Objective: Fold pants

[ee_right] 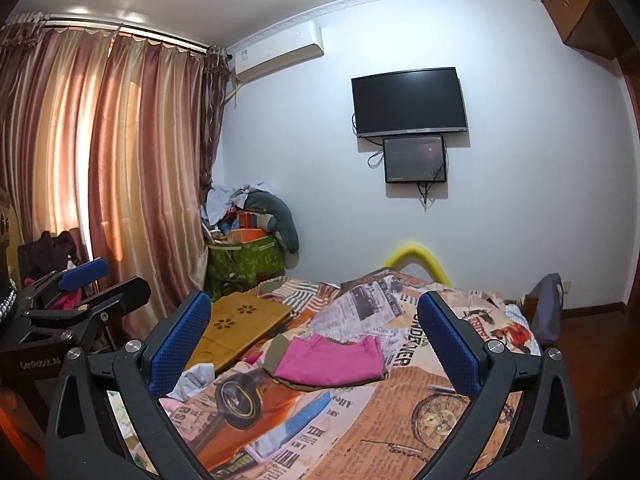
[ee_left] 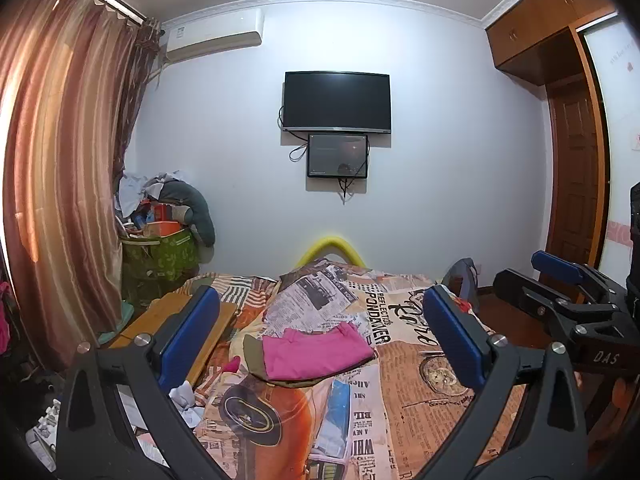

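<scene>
Pink pants (ee_left: 316, 354) (ee_right: 332, 362) lie folded into a flat rectangle on the bed, on top of an olive garment (ee_left: 254, 354) (ee_right: 278, 350) that sticks out on their left. My left gripper (ee_left: 319, 291) hovers over the near part of the bed, short of the pants, its blue pads wide apart with nothing between them. My right gripper (ee_right: 313, 297) hangs beside it at the same height, also open and holding nothing. Each one shows in the other's view: the right gripper (ee_left: 518, 270) at the right edge, the left gripper (ee_right: 126, 276) at the left edge.
The bed (ee_left: 420, 400) has a newspaper-print cover. A wooden lap desk (ee_left: 176, 320) (ee_right: 240, 324) lies on its left side, and crumpled pale cloths (ee_left: 186, 398) (ee_right: 196, 380) lie at the left edge. A grey bag (ee_left: 464, 280) stands at the far right corner, and a green basket (ee_right: 244, 256) of clutter sits by the curtain.
</scene>
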A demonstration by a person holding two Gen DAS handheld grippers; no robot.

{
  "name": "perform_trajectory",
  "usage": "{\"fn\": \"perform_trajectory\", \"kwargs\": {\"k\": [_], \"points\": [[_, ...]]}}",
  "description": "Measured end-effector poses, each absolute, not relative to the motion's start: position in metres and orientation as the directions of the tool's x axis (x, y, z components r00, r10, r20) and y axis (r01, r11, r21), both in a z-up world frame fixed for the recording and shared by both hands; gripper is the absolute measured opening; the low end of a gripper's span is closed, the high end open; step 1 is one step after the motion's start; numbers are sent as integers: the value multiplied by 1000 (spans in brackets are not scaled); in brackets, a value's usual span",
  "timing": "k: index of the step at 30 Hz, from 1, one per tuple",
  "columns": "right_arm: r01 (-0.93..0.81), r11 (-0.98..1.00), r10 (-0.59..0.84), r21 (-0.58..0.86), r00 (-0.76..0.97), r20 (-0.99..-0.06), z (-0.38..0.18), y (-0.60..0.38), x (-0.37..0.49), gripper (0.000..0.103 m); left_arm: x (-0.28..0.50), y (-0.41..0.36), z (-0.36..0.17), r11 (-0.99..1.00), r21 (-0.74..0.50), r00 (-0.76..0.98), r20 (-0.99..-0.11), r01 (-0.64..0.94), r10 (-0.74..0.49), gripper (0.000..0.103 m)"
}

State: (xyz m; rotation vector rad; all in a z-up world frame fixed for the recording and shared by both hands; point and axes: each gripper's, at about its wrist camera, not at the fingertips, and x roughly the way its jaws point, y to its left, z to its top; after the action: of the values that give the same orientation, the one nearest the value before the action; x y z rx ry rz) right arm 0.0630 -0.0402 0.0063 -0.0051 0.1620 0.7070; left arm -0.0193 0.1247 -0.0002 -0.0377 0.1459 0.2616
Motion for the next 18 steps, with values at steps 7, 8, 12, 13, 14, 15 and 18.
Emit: {"fn": "perform_trajectory", "kwargs": {"k": [7, 8, 12, 13, 14, 15, 18], "points": [[-645, 763, 642, 43, 748, -166, 5, -39, 62, 103, -19, 124, -2, 967, -21, 956, -151, -256, 250, 103], [-645, 763, 642, 43, 748, -168, 6, -39, 61, 103, -19, 124, -2, 966, -21, 956, -150, -256, 250, 103], [-643, 765, 640, 44, 749, -170, 7, -40, 61, 103, -18, 125, -3, 968, -32, 958, -156, -247, 240, 103], [-642, 765, 639, 43, 750, -170, 7, -40, 61, 103, -18, 126, -3, 968, -35, 958, -158, -247, 239, 103], [-642, 766, 638, 43, 751, -171, 8, -39, 62, 103, -18, 127, -3, 968, -37, 958, -159, -247, 238, 103], [-641, 766, 638, 43, 751, -171, 8, -38, 62, 103, -17, 127, -3, 968, -38, 958, -160, -247, 238, 103], [-640, 767, 637, 44, 752, -171, 8, -39, 62, 103, -17, 126, -4, 968, -39, 957, -160, -249, 240, 103]]}}
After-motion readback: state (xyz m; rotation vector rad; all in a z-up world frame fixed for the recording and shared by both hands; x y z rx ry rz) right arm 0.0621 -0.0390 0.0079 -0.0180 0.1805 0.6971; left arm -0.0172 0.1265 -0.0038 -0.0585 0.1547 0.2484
